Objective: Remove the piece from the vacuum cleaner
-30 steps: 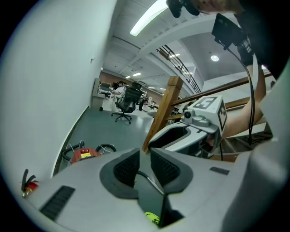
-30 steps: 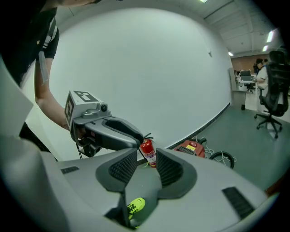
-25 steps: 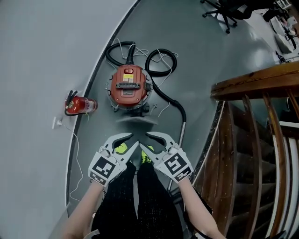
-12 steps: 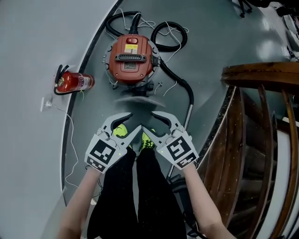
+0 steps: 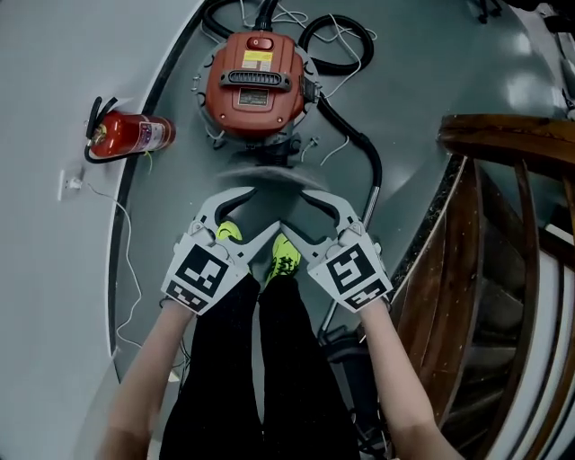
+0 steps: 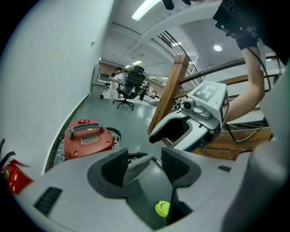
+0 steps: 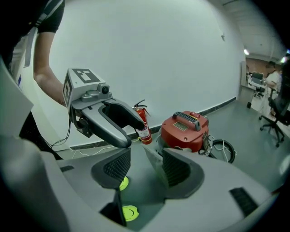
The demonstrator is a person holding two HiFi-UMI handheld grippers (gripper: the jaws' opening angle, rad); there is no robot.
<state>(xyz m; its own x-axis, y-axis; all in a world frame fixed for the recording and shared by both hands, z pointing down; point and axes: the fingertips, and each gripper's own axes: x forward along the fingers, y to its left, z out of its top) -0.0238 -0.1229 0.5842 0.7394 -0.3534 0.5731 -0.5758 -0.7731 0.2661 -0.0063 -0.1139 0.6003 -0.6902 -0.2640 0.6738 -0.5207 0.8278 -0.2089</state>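
**Both grippers open above the floor, short of the red vacuum cleaner**

The vacuum cleaner (image 5: pixel 256 72), a round red canister with a black handle on top, stands on a smooth grey floor (image 5: pixel 422 81) close to the foot of a pale curved wall (image 5: pixel 54 72). A black hose (image 5: pixel 358 137) loops behind it and runs down its right side to a metal tube (image 5: pixel 353 247) lying on the floor. A red fire extinguisher (image 5: pixel 126 137) lies on its side against the wall, left of the canister, and a thin white cable (image 5: pixel 126 260) trails along the wall's base. To the right rises a dark wooden stair railing (image 5: pixel 503 144).

The left gripper (image 5: pixel 243 220) and the right gripper (image 5: pixel 301 220) hang side by side over the person's yellow-green shoes (image 5: pixel 286 256), pointing at the vacuum cleaner but apart from it. The jaws of each have just been opening and now stand wide, with nothing held in either. A blurred grey shape (image 5: pixel 265 175) shows between the tips and the canister; what it is cannot be told.

The left gripper view shows the room running on into an open office with a black swivel chair (image 6: pixel 131 84) and ceiling strip lights (image 6: pixel 147 8).
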